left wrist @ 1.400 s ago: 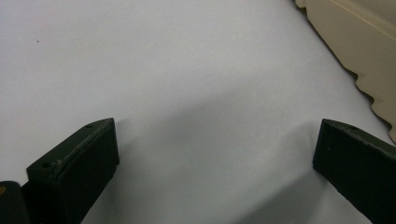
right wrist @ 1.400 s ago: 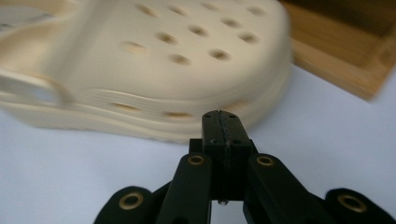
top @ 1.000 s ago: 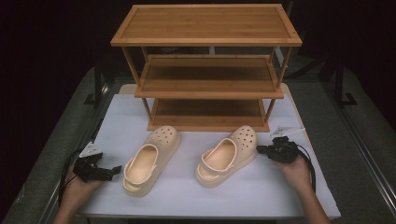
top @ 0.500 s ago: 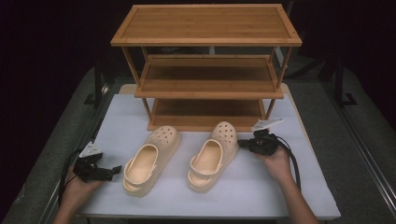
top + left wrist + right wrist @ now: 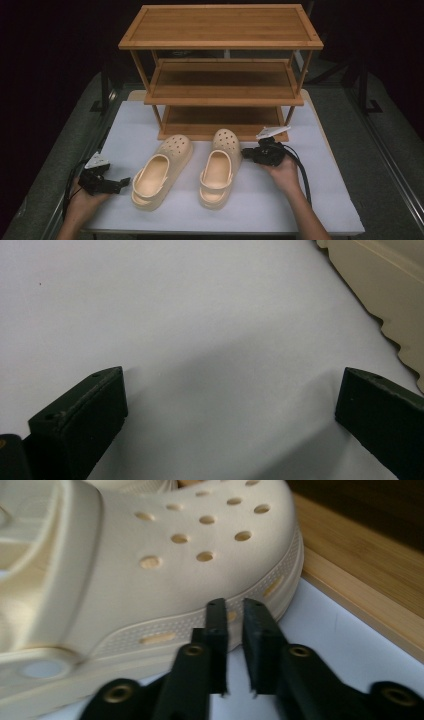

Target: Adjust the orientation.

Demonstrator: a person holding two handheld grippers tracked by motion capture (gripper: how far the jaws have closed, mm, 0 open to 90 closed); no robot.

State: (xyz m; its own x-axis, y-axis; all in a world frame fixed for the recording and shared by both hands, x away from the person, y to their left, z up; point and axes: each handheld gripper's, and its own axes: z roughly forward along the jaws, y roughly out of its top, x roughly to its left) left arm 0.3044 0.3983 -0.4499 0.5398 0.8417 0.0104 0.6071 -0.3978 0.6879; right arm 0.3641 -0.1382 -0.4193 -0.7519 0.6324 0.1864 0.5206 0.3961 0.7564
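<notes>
High view: the left hand-held gripper [image 5: 119, 183] rests on the white tabletop [image 5: 320, 200] at the near left, jaws apart and holding nothing, just left of the left clog [image 5: 160, 172]. The right hand-held gripper [image 5: 246, 153] sits against the right side of the right clog [image 5: 219, 167], jaws close together. Both clogs are cream, smooth moulded foam with round holes over the toes, toes pointing far. Behind them stands a three-tier wooden rack [image 5: 222, 65] of slatted bamboo-coloured boards.

Left gripper view: the two black, blocky jaws stand wide, with bare matte tabletop [image 5: 200, 340] between them; the scalloped sole edge of a clog [image 5: 385, 285] crosses the upper right corner.

Right gripper view: the jaws are nearly closed, a thin gap between them, tips touching the clog's [image 5: 165, 565] ribbed sole edge. The rack's bottom board [image 5: 370, 575] lies right.
</notes>
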